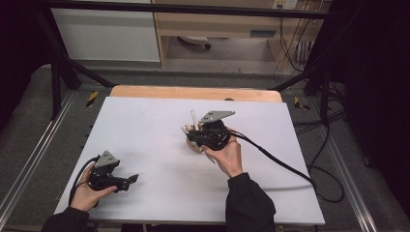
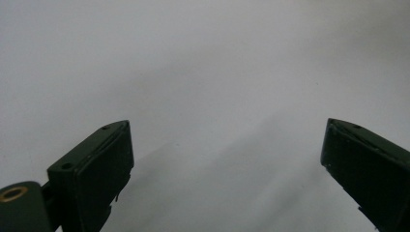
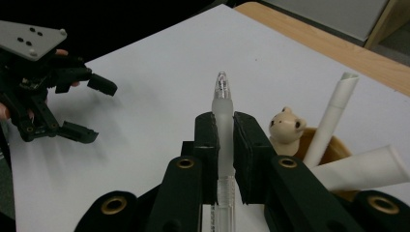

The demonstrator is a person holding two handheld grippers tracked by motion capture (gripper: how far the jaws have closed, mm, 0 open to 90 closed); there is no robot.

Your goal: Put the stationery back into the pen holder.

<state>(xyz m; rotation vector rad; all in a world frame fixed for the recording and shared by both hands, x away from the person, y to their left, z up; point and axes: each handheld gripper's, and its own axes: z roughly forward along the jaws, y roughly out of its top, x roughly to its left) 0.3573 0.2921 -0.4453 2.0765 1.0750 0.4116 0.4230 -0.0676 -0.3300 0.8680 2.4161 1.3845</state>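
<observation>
Right gripper [image 3: 223, 126]: your jaws clamp a frosted pen [image 3: 222, 104], raised beside the wooden holder [image 3: 338, 145] with two white pens. Left gripper [image 2: 227, 164]: wide, empty, resting. Outstanding, likely: seating the pen.

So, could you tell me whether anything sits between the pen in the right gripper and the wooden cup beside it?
Nothing visible does: the pen is clamped in the right gripper, and the wooden cup lies just beside it.

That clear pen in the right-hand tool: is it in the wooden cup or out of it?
Out. The right gripper has its jaws shut on the pen, whose tip points away from the wooden cup, where two white pens stand.
</observation>
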